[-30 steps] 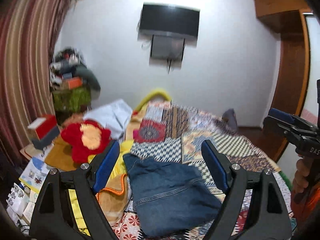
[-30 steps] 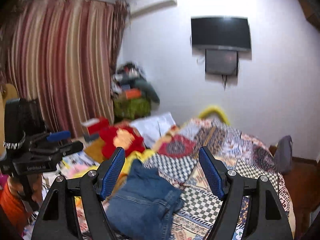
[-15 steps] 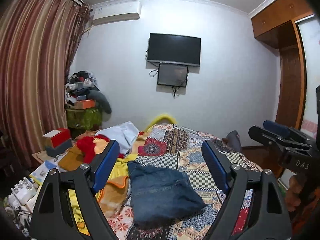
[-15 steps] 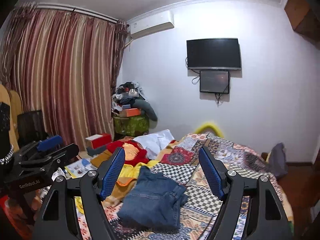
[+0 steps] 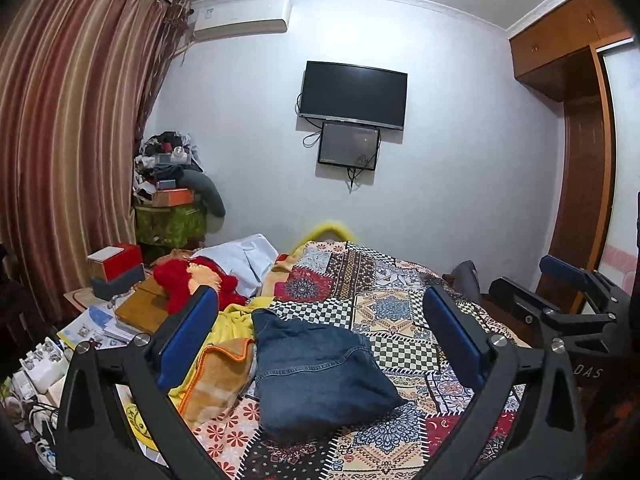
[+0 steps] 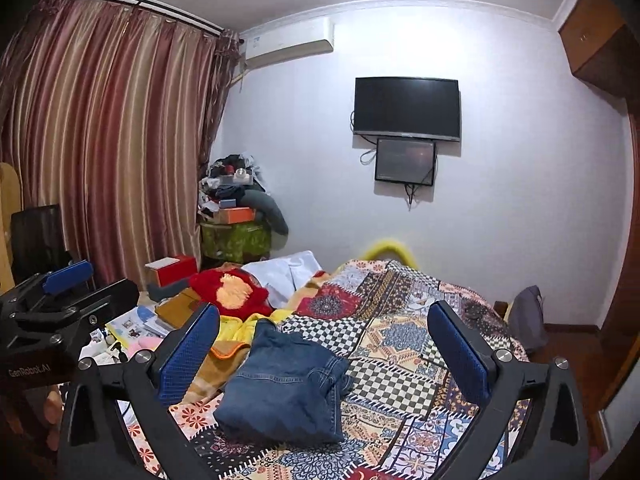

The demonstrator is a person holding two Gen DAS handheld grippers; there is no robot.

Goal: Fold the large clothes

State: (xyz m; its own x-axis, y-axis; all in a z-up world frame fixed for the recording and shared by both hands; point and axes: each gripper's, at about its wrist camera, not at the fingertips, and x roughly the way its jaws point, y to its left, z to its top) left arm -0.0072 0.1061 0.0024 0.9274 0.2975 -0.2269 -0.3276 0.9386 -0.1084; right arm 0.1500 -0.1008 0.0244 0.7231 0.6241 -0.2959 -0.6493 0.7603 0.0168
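Lying folded on the patchwork bedspread point(image 5: 400, 312), the jeans point(image 5: 316, 372) sat as a compact blue bundle near the foot of the bed, just beside a yellow and orange blanket point(image 5: 218, 364) on their left. Both claws hung above the bed, apart from the denim. The left claw point(image 5: 320, 340) was opening, its blue pads point(image 5: 186, 340) spread wide with nothing pressed between them. The right claw point(image 6: 324, 348) was opening as well, equally wide and empty. A red plush toy point(image 6: 232, 292) lay farther back by a white cloth point(image 6: 288, 276). A dark television point(image 6: 406, 108) hung on the far wall, and striped curtains point(image 6: 112, 140) covered the left side.
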